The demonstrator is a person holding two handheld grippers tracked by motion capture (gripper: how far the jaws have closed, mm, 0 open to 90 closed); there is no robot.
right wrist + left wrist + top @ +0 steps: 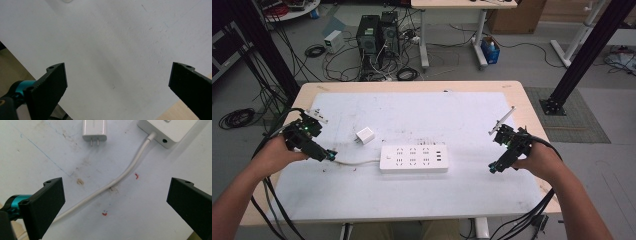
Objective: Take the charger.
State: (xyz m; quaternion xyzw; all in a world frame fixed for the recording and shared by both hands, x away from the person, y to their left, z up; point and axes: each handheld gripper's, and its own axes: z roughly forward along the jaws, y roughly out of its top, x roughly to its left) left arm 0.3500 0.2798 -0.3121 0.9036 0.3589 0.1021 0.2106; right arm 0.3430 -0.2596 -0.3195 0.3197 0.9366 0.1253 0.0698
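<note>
Your left gripper (113, 197) hangs low over the white mat (37, 155), its matte black jaws spread wide with nothing between them. Between the jaws a smooth white cable (125, 173) curves across the scuffed, red-flecked surface to a rectangular white power strip (167, 131), cut off at the frame's top. Beside it lies a small white charger (95, 130), two prongs facing you. Your right gripper (117, 80), jaws likewise spread, faces bare mat near the wooden table (532, 105) edge.
</note>
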